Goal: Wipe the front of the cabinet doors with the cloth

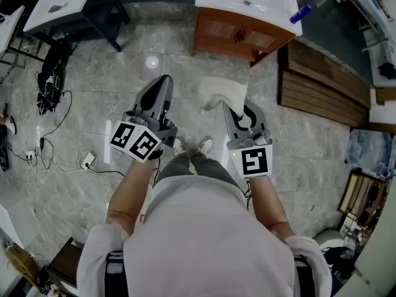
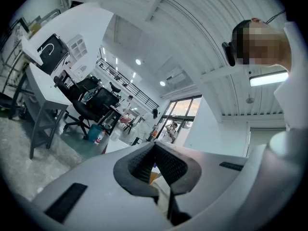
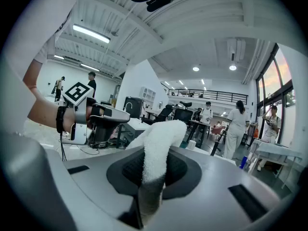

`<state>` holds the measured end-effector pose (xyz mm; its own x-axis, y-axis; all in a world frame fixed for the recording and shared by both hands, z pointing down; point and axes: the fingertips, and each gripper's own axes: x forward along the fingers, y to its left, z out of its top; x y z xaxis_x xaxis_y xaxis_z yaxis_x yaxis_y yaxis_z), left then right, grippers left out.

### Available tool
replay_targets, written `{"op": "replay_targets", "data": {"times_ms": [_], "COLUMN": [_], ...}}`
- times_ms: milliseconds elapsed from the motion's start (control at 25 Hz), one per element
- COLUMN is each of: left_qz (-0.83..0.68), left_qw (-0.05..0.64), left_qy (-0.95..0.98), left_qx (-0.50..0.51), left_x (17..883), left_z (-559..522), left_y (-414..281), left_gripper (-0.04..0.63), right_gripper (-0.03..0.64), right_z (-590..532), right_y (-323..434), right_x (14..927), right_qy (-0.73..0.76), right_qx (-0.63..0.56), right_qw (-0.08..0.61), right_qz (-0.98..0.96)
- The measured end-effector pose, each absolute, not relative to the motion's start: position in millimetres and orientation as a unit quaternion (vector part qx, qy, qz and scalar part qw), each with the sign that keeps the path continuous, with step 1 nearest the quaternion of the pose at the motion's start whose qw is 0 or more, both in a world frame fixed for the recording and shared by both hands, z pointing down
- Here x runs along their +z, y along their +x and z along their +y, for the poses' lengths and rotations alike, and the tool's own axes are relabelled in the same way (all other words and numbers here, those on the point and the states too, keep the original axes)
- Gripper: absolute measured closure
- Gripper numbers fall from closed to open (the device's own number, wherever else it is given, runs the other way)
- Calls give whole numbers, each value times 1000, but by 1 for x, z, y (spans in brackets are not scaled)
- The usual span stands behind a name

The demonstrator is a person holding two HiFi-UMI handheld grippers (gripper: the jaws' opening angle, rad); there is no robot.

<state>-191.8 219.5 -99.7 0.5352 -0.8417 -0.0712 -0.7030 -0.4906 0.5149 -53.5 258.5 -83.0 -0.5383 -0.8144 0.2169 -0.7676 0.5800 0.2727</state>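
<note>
The wooden cabinet [image 1: 238, 34], with two brown doors under a white sink top, stands on the floor ahead of me at the top of the head view. A white cloth [image 1: 223, 93] hangs from my right gripper [image 1: 230, 111], whose jaws are shut on it well short of the cabinet. In the right gripper view the cloth [image 3: 160, 141] rises thick between the jaws of the right gripper [image 3: 153, 174]. My left gripper [image 1: 164, 81] is held beside it, jaws together and empty; in its own view the left gripper [image 2: 155, 150] points upward at the room and ceiling.
White tables [image 1: 62, 2] stand at the upper left, with a black bag [image 1: 49, 79] and cables [image 1: 59, 159] on the floor. Wooden boards [image 1: 322, 85] lie right of the cabinet. A blue bottle [image 1: 301, 12] sits on the sink top. People [image 3: 236, 124] stand in the distance.
</note>
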Motion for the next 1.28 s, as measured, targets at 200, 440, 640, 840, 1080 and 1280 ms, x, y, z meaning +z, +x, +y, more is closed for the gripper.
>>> {"op": "replay_targets", "data": {"times_ms": [200,440,640,840,1080,1280], "left_qz": [-454,-462,-471,-477,-483,-475], "left_qw": [223,222,223,214,221,243], "left_qy": [847,844,837,837,832,831], "left_qx": [-162,-158,-164,-164,-163,-155], "left_x": [-97,-96,-98,-100,-85,-61], "left_z": [225,228,231,226,192,143], "left_y": [-179,-156,-136,-127,-135,-140], "left_gripper": [578,578,577,578,578,578], "right_gripper": [546,546,546,546,546,546], "right_z": [263,265,262,253,226,180], "right_y": [-42,-19,0,7,4,3], "right_x": [-76,-69,-73,-76,-57,-39], "right_qy": [450,438,427,416,414,433], "right_qx": [-67,-60,-74,-87,-71,-42], "right_qw": [158,153,139,136,148,158], "right_qz": [-877,-884,-890,-895,-895,-887]}}
